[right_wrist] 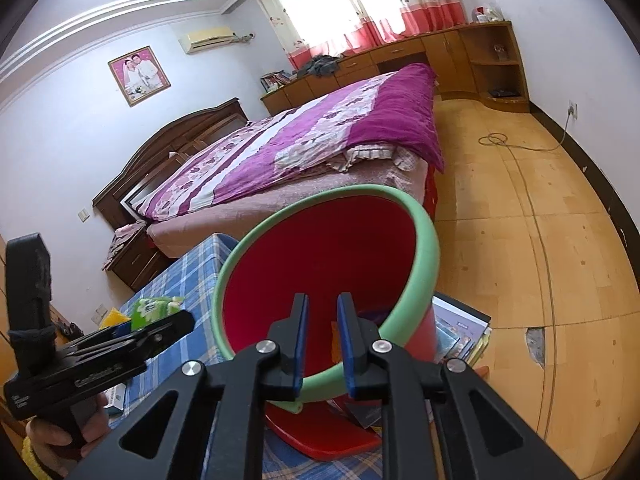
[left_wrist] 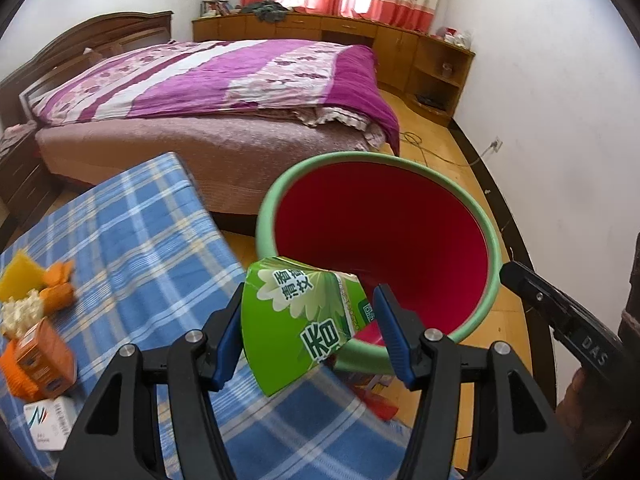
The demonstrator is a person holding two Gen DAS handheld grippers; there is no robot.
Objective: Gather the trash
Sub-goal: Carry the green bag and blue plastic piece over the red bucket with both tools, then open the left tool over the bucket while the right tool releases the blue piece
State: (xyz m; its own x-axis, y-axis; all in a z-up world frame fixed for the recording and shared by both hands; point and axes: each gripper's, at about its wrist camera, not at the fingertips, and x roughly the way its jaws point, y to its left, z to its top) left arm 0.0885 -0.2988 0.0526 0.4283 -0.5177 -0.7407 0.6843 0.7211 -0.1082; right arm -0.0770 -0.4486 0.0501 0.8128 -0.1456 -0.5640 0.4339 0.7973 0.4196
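Note:
My left gripper (left_wrist: 308, 320) is shut on a green carton (left_wrist: 296, 320) and holds it at the near rim of a red bin with a green rim (left_wrist: 494, 240). The bin is tilted, its mouth toward me. My right gripper (right_wrist: 322, 332) is shut on the bin's green rim (right_wrist: 320, 384) and holds the bin up by the table edge. The left gripper (right_wrist: 132, 332) with the green carton (right_wrist: 150, 310) also shows at the left of the right wrist view. More trash lies on the blue checked tablecloth (left_wrist: 132, 240): an orange box (left_wrist: 40, 356), orange scraps (left_wrist: 60, 284), a white crumpled piece (left_wrist: 22, 312).
A white box (left_wrist: 50, 424) lies at the table's near left, a yellow piece (left_wrist: 18, 276) farther back. A bed with a purple quilt (left_wrist: 224, 80) stands behind the table. Books (right_wrist: 460, 332) and a red lid (right_wrist: 320, 436) lie below the bin. Wooden floor (right_wrist: 540, 240) stretches to the right.

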